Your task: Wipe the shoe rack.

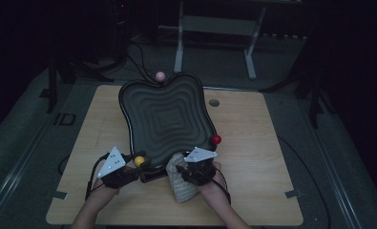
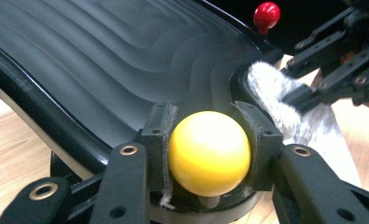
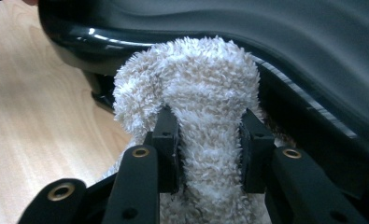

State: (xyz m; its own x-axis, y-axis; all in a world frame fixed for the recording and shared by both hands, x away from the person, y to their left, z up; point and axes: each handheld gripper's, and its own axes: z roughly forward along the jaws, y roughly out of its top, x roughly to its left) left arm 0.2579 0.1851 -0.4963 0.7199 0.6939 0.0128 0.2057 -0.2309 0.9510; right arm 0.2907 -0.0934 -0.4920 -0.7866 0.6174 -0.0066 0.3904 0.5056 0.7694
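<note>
A black wavy-rimmed tray (image 1: pixel 167 114) with rippled inside stands tilted on the wooden table, with ball knobs on its rim. My left gripper (image 1: pixel 137 164) is shut on the yellow ball knob (image 1: pixel 139 161) (image 2: pixel 208 153) at the tray's near left edge; its pads (image 2: pixel 157 140) press both sides of the ball. My right gripper (image 1: pixel 188 164) (image 3: pixel 209 149) is shut on a fluffy off-white cloth (image 1: pixel 179 179) (image 3: pixel 205 112), whose bunched top rests against the tray's near rim (image 3: pixel 126 42). The left gripper view shows the cloth (image 2: pixel 285 98) and the right gripper (image 2: pixel 341 60) at its right.
A red ball knob (image 1: pixel 216 139) (image 2: pixel 266 14) sits on the tray's right rim and a pink ball knob (image 1: pixel 160 76) at its far edge. A round grommet (image 1: pixel 214 102) is set in the table. Table legs and cables stand behind on the dark floor.
</note>
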